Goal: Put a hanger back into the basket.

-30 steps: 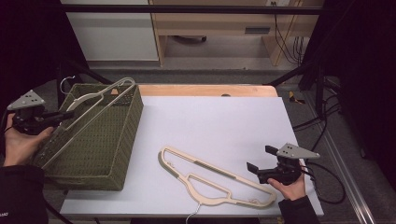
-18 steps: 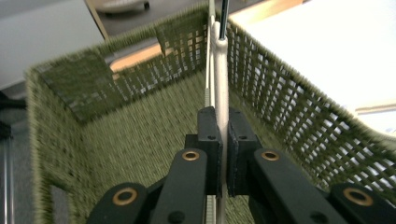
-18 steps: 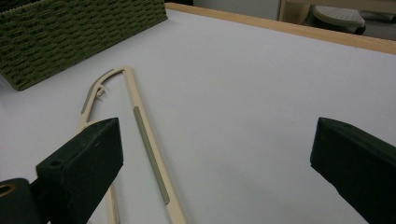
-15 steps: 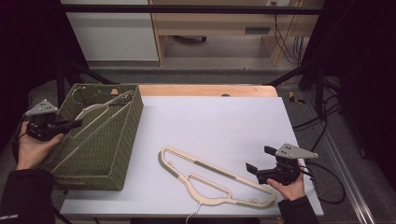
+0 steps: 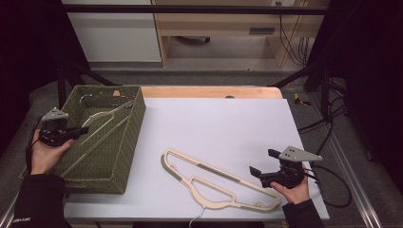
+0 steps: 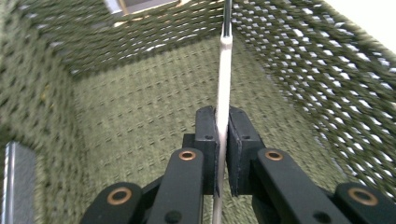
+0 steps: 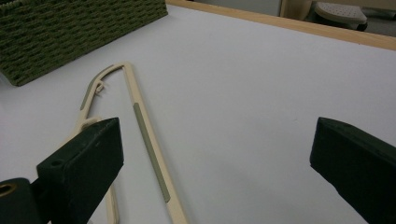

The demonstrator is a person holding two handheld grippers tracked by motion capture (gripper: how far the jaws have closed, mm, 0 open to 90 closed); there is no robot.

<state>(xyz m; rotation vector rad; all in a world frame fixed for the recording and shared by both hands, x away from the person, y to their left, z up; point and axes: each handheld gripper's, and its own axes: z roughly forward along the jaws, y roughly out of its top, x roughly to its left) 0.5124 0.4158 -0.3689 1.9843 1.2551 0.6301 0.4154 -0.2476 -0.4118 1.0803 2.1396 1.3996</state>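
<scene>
A cream hanger (image 5: 102,118) lies slanted inside the green woven basket (image 5: 128,156) at the table's left. My left gripper (image 5: 78,131) is shut on its thin edge at the basket's left rim. In the left gripper view the hanger (image 6: 225,70) runs up between the pads of that gripper (image 6: 222,116), over the basket's floor (image 6: 140,107); the jaws have just eased slightly, the hanger still between them. A second cream hanger (image 5: 209,167) lies flat on the white table. My right gripper (image 5: 263,161) stands open by its right end, its jaws wide over the table near the hanger (image 7: 149,144).
The white tabletop (image 5: 228,123) has a wooden strip (image 5: 209,91) along its far edge. The basket's corner (image 7: 84,32) sits beyond the flat hanger in the right gripper view. Cables (image 5: 328,190) trail off the table's right side.
My left hand has sunk, bringing the held hanger from above the basket's rim down into the basket. The right hand and the flat hanger have stayed put.
</scene>
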